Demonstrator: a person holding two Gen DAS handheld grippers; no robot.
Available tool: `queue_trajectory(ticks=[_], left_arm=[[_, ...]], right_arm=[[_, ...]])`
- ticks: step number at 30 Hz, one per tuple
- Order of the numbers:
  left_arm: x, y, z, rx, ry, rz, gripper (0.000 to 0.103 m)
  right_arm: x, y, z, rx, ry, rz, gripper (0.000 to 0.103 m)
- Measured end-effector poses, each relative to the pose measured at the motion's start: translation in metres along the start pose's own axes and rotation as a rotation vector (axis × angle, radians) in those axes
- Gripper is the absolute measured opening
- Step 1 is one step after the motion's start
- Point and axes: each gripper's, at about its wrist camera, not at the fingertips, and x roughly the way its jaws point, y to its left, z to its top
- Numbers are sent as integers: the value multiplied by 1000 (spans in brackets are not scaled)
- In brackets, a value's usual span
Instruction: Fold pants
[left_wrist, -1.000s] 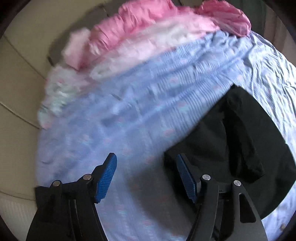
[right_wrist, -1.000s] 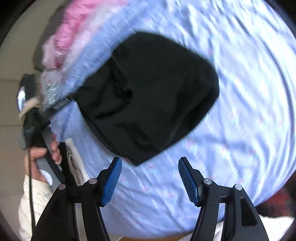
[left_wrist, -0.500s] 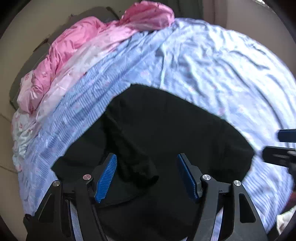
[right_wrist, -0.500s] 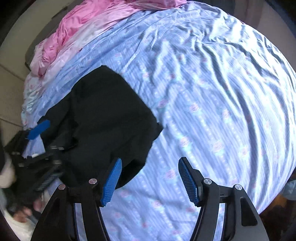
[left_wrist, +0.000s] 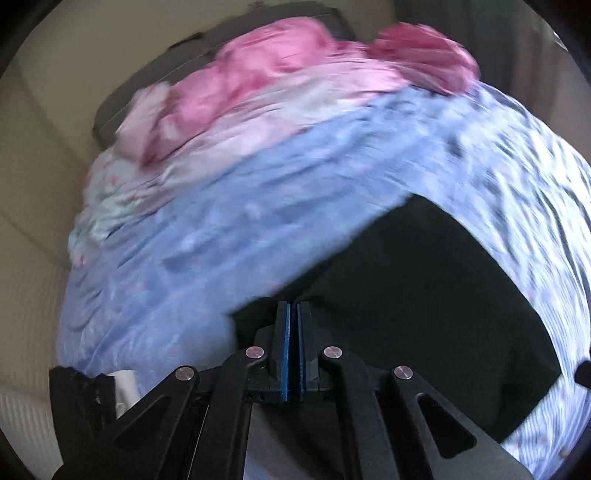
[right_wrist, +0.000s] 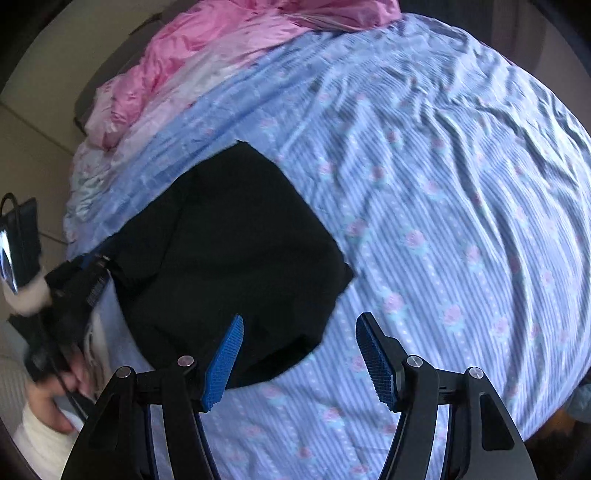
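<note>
Bedroom scene: a bed covered by a blue striped sheet with small pink flowers, and a pink quilt bunched along its far edge.

Left gripper: its jaws are clenched tight, blue pads pressed together. They sit at the near left corner of the pants, a black, already doubled-up bundle. Whether cloth is pinched between the pads cannot be told; the view is blurred and black fabric lies right behind the tips.

Right gripper: its jaws stand wide and released, holding nothing. The left pad overlaps the near edge of the pants; the right pad hangs over bare sheet.

From the right gripper, the pants lie ahead and to the left, their long axis running from the near left of the bed toward its far middle. The left gripper meets them at their left end. The right gripper is nearest the bundle's near right corner, likely the next edge to grasp.
</note>
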Motion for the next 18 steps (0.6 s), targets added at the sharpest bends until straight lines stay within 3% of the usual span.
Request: queue_trajectory(ticks=[3, 6, 8, 10, 12, 16, 18], left_arm=[[28, 37, 8, -90, 62, -21, 6], [61, 43, 6, -102, 155, -57, 10], [77, 39, 3, -86, 198, -31, 24], [84, 42, -1, -108, 236, 30, 53], [70, 48, -7, -171, 196, 14, 57], [30, 63, -33, -329, 117, -27, 80], [19, 63, -55, -384, 134, -89, 80]], right_arm=[[7, 13, 9, -10, 0, 12, 65], [15, 27, 16, -10, 4, 29, 65], [20, 34, 19, -36, -1, 22, 65], [26, 39, 20, -71, 6, 0, 65], [28, 35, 21, -77, 16, -14, 65], [27, 18, 15, -32, 25, -4, 65], [28, 7, 9, -26, 34, -5, 65]])
